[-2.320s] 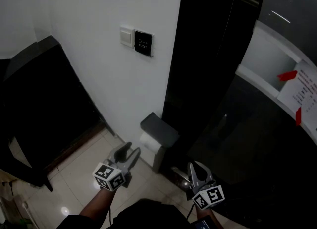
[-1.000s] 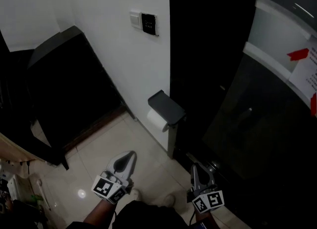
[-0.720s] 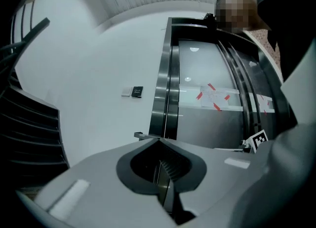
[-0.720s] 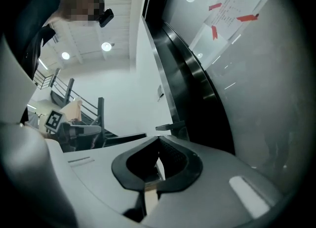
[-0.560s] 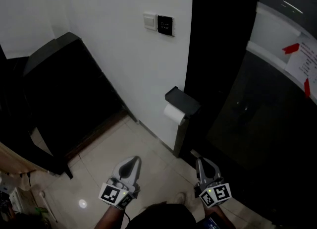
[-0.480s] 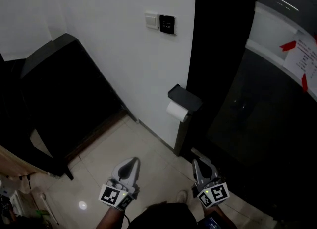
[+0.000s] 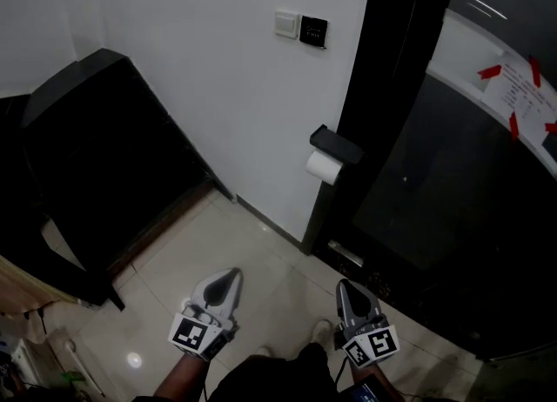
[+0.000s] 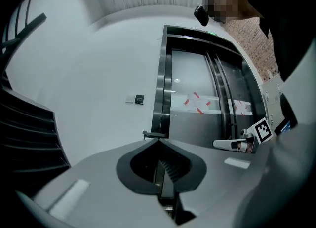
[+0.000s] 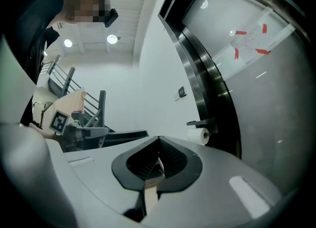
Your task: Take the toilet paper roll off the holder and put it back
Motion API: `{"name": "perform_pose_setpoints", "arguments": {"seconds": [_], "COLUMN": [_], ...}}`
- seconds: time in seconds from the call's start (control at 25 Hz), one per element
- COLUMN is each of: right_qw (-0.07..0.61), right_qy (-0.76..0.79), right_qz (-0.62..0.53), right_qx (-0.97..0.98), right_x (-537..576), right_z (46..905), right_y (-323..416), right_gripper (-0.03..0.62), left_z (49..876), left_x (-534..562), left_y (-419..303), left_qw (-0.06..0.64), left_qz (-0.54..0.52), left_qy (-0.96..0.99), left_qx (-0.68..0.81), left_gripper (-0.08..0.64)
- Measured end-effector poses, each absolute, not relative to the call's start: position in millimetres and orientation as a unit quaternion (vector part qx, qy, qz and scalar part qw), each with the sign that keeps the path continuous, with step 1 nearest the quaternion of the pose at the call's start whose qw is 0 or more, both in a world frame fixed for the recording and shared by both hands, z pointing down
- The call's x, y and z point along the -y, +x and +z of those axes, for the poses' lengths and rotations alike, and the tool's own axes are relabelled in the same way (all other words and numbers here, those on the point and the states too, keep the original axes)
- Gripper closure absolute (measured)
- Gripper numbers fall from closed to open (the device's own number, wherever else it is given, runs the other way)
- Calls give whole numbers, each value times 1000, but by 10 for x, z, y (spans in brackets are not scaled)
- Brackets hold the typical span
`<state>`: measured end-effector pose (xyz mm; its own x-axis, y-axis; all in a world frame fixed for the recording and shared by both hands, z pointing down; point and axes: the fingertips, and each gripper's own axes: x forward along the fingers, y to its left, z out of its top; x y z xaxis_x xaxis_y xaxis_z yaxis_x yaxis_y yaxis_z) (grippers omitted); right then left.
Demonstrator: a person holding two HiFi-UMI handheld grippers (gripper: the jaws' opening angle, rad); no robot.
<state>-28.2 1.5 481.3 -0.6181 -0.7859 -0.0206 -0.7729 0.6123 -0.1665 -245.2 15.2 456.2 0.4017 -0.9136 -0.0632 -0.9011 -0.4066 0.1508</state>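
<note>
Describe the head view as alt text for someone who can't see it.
Seen from above, a person holds the left tool and right tool, both shut and empty, low over a tiled floor. Ahead and apart from them, a toilet paper roll hangs under a black holder where the white wall meets a dark glass door.

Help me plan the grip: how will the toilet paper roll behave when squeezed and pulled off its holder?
The toilet paper roll is wound white paper, so probably light and soft; a hard squeeze may dent it. It hangs sideways under the dark holder, so it will likely spin when tugged, and being round it would roll if dropped.
</note>
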Motion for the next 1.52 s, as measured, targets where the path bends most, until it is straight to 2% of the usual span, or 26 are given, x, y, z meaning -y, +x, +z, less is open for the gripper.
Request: {"name": "perform_pose_setpoints", "arguments": {"seconds": [0.48,0.8,1.52], "right_qw": [63,41,63], "right_qy": [-468,-482,-476], "right_qz": [-27,-28,-22], "right_qx": [-881,-875,-877], "right_x": [-312,-431,-516], "right_z": [4498,4610,4571], "right_y": [226,647,937], "right_gripper": [578,580,580], "left_z": [4433,4379,4444], "left_x": [-367,-426,-445], "left_y": [-2227,-1825,-1419], "left_qw": [27,40,58], "left_qz": [-84,-88,-100], "left_qy": [834,833,837], "left_qx": [545,545,535], "left_gripper": [558,558,558]}}
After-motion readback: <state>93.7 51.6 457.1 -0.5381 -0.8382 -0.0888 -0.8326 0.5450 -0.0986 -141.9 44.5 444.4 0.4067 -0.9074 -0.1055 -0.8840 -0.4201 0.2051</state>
